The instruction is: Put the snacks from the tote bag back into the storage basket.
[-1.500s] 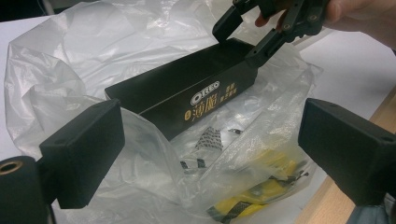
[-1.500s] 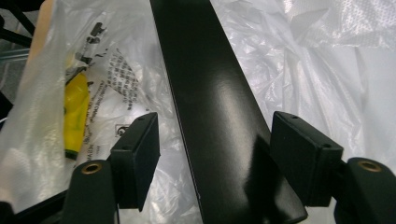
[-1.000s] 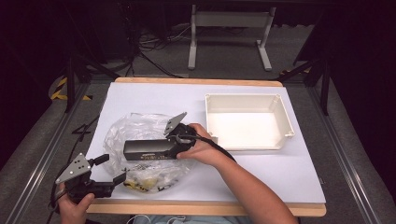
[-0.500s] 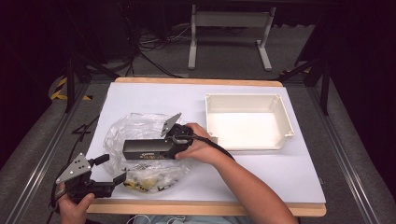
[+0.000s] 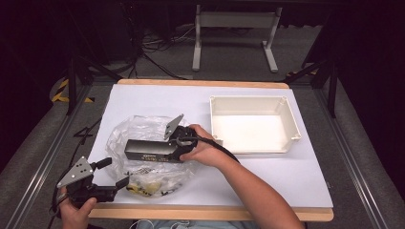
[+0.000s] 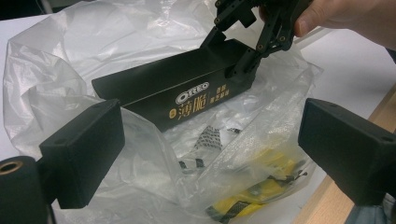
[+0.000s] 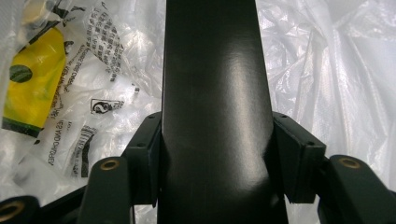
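High view: the black Oreo box (image 5: 150,151) is seen over the plastic bag (image 5: 143,131) on the counter (image 5: 286,176), clamped by the right claw (image 5: 177,144).

Left gripper view: the left claw (image 6: 210,154) is held apart (nothing between).

Right gripper view: the jaws have just been closing onto the box; a level, slow lift toward the white tray (image 5: 253,125) is advised.

— Where is the box (image 5: 152,150) being kept?

— It is being held over the bag (image 5: 143,157), at the left of the tabletop (image 5: 157,102).

— And the tray (image 5: 253,125)?

— It is being left to the right of the bag, well apart; packets (image 5: 145,183) are being kept inside the bag.

An empty white tray (image 5: 252,125) sits on the white table (image 5: 143,100).
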Action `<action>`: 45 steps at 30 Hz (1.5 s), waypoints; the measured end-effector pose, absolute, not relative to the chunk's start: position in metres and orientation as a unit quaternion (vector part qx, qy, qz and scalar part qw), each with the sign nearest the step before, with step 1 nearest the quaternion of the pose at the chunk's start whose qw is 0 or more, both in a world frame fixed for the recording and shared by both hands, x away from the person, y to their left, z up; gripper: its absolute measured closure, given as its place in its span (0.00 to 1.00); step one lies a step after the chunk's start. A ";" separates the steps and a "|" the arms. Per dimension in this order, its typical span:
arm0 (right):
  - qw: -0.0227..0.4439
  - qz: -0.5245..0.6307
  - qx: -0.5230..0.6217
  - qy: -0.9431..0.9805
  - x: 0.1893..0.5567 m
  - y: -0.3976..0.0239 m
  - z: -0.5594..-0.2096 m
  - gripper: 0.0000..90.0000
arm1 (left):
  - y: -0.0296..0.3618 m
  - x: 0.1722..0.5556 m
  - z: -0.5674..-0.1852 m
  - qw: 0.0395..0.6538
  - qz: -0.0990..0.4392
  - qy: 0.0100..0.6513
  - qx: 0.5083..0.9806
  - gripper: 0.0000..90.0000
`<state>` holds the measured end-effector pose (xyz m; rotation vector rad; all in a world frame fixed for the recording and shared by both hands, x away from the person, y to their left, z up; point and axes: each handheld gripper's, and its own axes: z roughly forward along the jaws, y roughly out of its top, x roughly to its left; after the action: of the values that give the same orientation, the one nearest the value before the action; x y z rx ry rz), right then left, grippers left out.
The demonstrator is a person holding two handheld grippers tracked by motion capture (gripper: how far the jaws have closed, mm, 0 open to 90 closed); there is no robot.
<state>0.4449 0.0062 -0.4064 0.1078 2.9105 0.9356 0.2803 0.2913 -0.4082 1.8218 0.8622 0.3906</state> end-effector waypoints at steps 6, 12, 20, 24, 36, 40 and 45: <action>0.046 0.302 0.026 0.952 0.444 0.006 -0.404 0.48 | 0.291 0.280 -0.408 0.518 0.163 0.360 0.759 0.09; 0.046 0.313 0.027 0.948 0.444 0.003 -0.398 0.48 | 0.292 0.280 -0.408 0.518 0.162 0.360 0.758 0.09; 0.049 0.325 0.017 0.944 0.440 -0.001 -0.376 0.48 | 0.292 0.280 -0.408 0.519 0.164 0.361 0.757 0.09; 0.053 0.327 0.011 0.944 0.438 -0.005 -0.365 0.48 | 0.292 0.280 -0.408 0.519 0.163 0.362 0.757 0.09; 0.066 0.343 0.010 0.937 0.434 -0.022 -0.332 0.48 | 0.292 0.281 -0.408 0.519 0.161 0.363 0.757 0.09; 0.070 0.345 0.007 0.936 0.432 -0.028 -0.322 0.48 | 0.292 0.281 -0.408 0.518 0.161 0.363 0.757 0.09; 0.075 0.346 0.003 0.935 0.432 -0.034 -0.313 0.48 | 0.293 0.281 -0.408 0.518 0.161 0.364 0.757 0.09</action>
<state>0.4316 -0.0341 -0.3127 0.0091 2.8052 1.0389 0.2809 0.2926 -0.4084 1.8159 0.8732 0.3874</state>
